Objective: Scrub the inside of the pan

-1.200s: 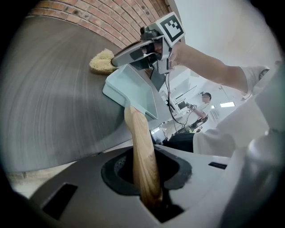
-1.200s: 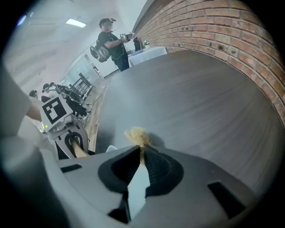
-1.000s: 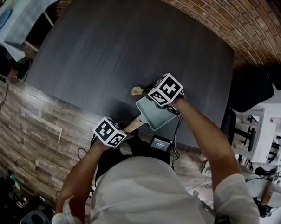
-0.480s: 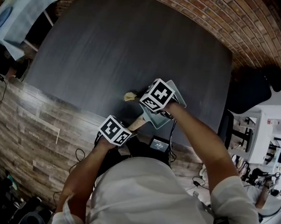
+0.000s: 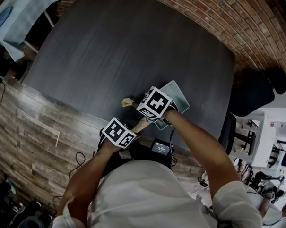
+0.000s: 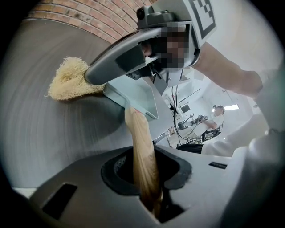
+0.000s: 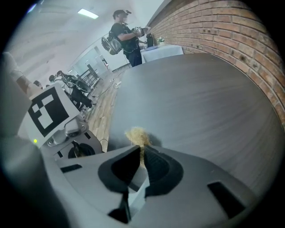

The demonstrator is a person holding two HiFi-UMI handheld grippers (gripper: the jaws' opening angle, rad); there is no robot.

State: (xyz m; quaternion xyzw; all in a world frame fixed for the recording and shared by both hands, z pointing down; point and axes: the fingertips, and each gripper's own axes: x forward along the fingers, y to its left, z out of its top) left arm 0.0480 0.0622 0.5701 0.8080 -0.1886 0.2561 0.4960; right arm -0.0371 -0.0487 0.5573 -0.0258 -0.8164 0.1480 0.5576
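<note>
Brick wall, dark table; left gripper clamps pan handle, right gripper pinches scrubber.

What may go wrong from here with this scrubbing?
The right gripper pinches only an edge of the loofah scrubber, which sticks out past the rim of the pan; it might slip free. The left gripper holds only the wooden handle near the edge of the table; pushing may twist the pan.
</note>
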